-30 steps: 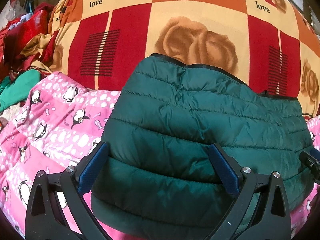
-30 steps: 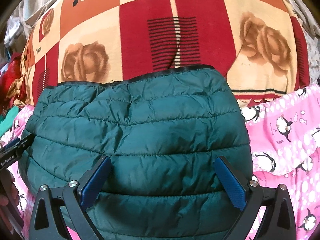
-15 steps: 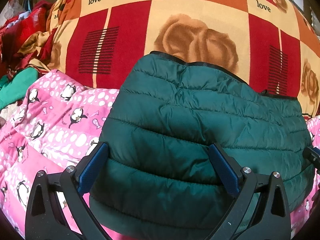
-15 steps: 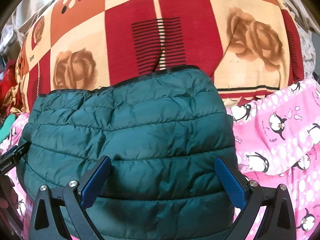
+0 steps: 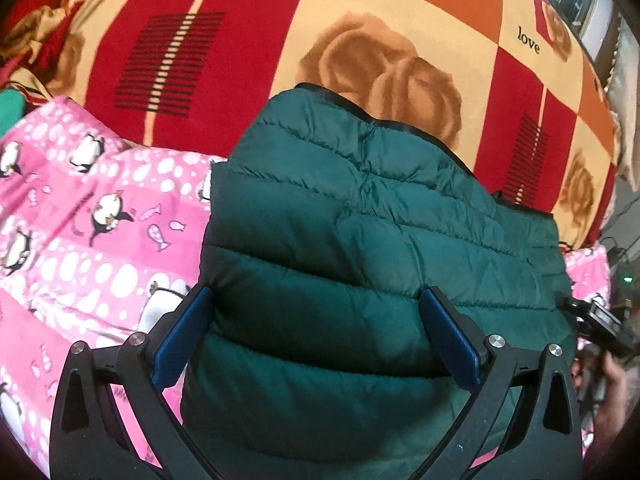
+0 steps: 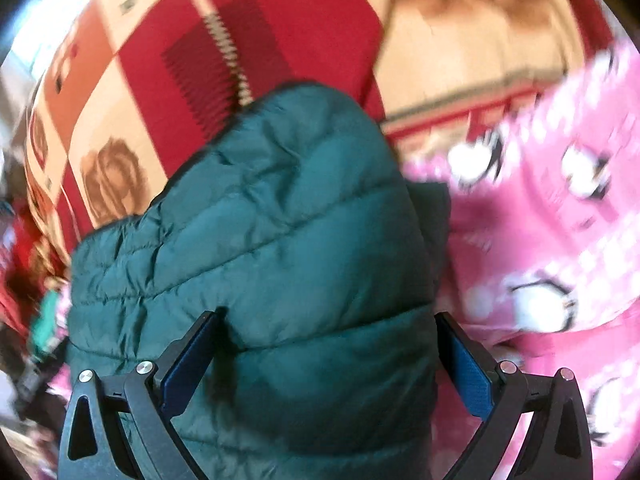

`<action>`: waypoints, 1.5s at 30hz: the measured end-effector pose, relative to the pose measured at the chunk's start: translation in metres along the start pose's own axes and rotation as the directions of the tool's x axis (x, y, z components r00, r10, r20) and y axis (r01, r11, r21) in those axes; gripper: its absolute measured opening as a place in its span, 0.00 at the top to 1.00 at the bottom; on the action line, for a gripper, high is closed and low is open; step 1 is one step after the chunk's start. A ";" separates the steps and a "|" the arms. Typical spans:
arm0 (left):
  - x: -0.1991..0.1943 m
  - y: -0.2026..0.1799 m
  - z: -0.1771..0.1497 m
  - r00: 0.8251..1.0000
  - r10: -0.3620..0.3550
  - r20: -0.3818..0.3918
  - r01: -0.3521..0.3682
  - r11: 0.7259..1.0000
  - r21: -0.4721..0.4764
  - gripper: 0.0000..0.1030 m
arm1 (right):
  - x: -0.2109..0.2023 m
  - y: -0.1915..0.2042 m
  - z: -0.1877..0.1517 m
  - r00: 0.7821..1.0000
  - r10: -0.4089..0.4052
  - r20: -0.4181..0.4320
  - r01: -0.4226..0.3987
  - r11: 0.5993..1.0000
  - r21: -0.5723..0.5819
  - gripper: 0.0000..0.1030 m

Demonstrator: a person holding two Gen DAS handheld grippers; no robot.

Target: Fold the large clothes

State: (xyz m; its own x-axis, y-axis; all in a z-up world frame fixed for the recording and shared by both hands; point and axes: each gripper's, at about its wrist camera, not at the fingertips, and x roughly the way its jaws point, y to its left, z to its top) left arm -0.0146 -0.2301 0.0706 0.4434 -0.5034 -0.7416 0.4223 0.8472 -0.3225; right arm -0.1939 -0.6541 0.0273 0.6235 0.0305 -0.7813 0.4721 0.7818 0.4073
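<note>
Now folded green puffer jacket [image 5: 360,248], long axis left-right, hem w/ black trim facing away.

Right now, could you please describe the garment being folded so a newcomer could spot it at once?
Find the red and cream rose blanket; the pink penguin fabric lies in front of it. On both sits the green quilted jacket: the only plain, puffy, stitched piece there.

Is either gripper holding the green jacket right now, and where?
Neither: left gripper and right gripper stand open over the green jacket, gripping nothing.
</note>
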 end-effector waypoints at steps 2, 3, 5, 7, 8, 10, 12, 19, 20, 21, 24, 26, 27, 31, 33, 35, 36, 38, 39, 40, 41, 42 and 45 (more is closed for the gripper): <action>0.003 0.004 0.001 0.999 -0.031 -0.010 0.031 0.999 0.013 0.00 | 0.011 -0.010 0.003 0.997 0.074 -0.032 -0.073 0.997 0.034 0.00; 0.004 0.006 0.002 0.999 -0.044 -0.007 0.045 0.999 0.015 0.00 | 0.014 -0.012 0.004 0.995 0.095 -0.043 -0.094 0.995 0.030 0.00; 0.007 0.011 0.003 0.998 -0.064 -0.010 0.064 0.998 0.005 0.00 | 0.017 -0.012 0.007 0.992 0.113 -0.055 -0.112 0.994 0.011 0.00; 0.011 0.020 0.005 0.995 -0.095 -0.039 0.093 0.995 -0.045 0.00 | 0.021 -0.008 0.009 0.990 0.119 -0.068 -0.121 0.992 -0.022 0.00; 0.012 0.024 0.007 0.993 -0.110 -0.047 0.107 0.992 -0.073 0.00 | 0.023 -0.007 0.009 0.990 0.119 -0.073 -0.122 0.992 -0.034 0.00; 0.015 0.035 0.007 0.987 -0.152 -0.054 0.142 0.978 -0.153 0.00 | 0.027 -0.005 0.011 0.989 0.123 -0.078 -0.127 0.991 -0.050 0.00; 0.026 0.042 0.005 0.980 -0.185 -0.079 0.165 0.962 -0.217 0.00 | 0.031 -0.003 0.013 0.988 0.129 -0.084 -0.134 0.989 -0.058 0.00; 0.039 0.032 0.001 0.973 -0.201 -0.113 0.172 0.959 -0.225 0.01 | 0.042 -0.001 0.018 0.982 0.161 -0.100 -0.168 0.983 -0.070 0.00; 0.040 0.027 0.002 0.972 -0.202 -0.120 0.174 0.963 -0.207 0.04 | 0.039 -0.002 0.016 0.982 0.165 -0.095 -0.172 0.982 -0.075 0.10; 0.036 0.022 0.002 0.971 -0.210 -0.117 0.187 0.966 -0.180 0.19 | 0.033 0.002 0.014 0.980 0.181 -0.082 -0.188 0.978 -0.091 0.25; 0.017 0.014 0.001 0.978 -0.198 -0.073 0.188 0.975 -0.116 0.44 | 0.014 0.010 0.005 0.976 0.216 -0.042 -0.219 0.968 -0.120 0.52; 0.005 0.008 0.001 0.978 -0.200 -0.054 0.194 0.976 -0.099 0.54 | 0.000 0.011 0.002 0.969 0.247 -0.012 -0.247 0.962 -0.116 0.60; -0.003 0.006 0.001 0.978 -0.204 -0.049 0.199 0.976 -0.093 0.58 | -0.008 0.010 0.000 0.965 0.264 -0.001 -0.262 0.959 -0.108 0.62; -0.039 0.003 -0.003 0.974 -0.222 -0.039 0.220 0.973 -0.064 0.63 | -0.045 0.019 -0.014 0.944 0.329 0.027 -0.324 0.940 -0.103 0.64; -0.061 0.005 -0.009 0.968 -0.248 -0.049 0.244 0.967 -0.072 0.63 | -0.059 0.022 -0.025 0.939 0.344 0.016 -0.341 0.935 -0.100 0.65; -0.080 0.010 -0.016 0.960 -0.274 -0.062 0.268 0.959 -0.089 0.63 | -0.078 0.023 -0.040 0.930 0.366 0.001 -0.365 0.927 -0.083 0.65; -0.093 0.014 -0.023 0.955 -0.290 -0.070 0.282 0.954 -0.096 0.63 | -0.089 0.024 -0.051 0.925 0.380 -0.016 -0.380 0.921 -0.084 0.65; -0.112 0.021 -0.036 0.950 -0.299 -0.093 0.290 0.952 -0.099 0.63 | -0.104 0.025 -0.067 0.922 0.386 -0.041 -0.388 0.917 -0.090 0.65; -0.119 0.024 -0.043 0.949 -0.297 -0.109 0.286 0.952 -0.105 0.63 | -0.110 0.024 -0.076 0.920 0.389 -0.057 -0.392 0.917 -0.078 0.65; -0.123 0.027 -0.050 0.948 -0.293 -0.128 0.278 0.953 -0.120 0.62 | -0.114 0.023 -0.088 0.918 0.389 -0.081 -0.394 0.917 -0.063 0.64; -0.127 0.031 -0.057 0.948 -0.281 -0.148 0.263 0.955 -0.134 0.61 | -0.115 0.023 -0.095 0.921 0.377 -0.095 -0.384 0.921 -0.062 0.62; -0.127 0.034 -0.063 0.952 -0.258 -0.164 0.237 0.962 -0.137 0.56 | -0.114 0.024 -0.104 0.934 0.340 -0.109 -0.349 0.934 -0.071 0.55; -0.114 0.041 -0.080 0.974 -0.131 -0.183 0.108 0.985 -0.133 0.32 | -0.095 0.023 -0.114 0.976 0.188 -0.110 -0.197 0.978 -0.074 0.27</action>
State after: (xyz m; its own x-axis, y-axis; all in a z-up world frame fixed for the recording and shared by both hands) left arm -0.1109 -0.1242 0.0943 0.2315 -0.5704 -0.7881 0.3586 0.8031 -0.4759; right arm -0.3134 -0.5679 0.0572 0.6289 0.2454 -0.7377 0.2928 0.8043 0.5171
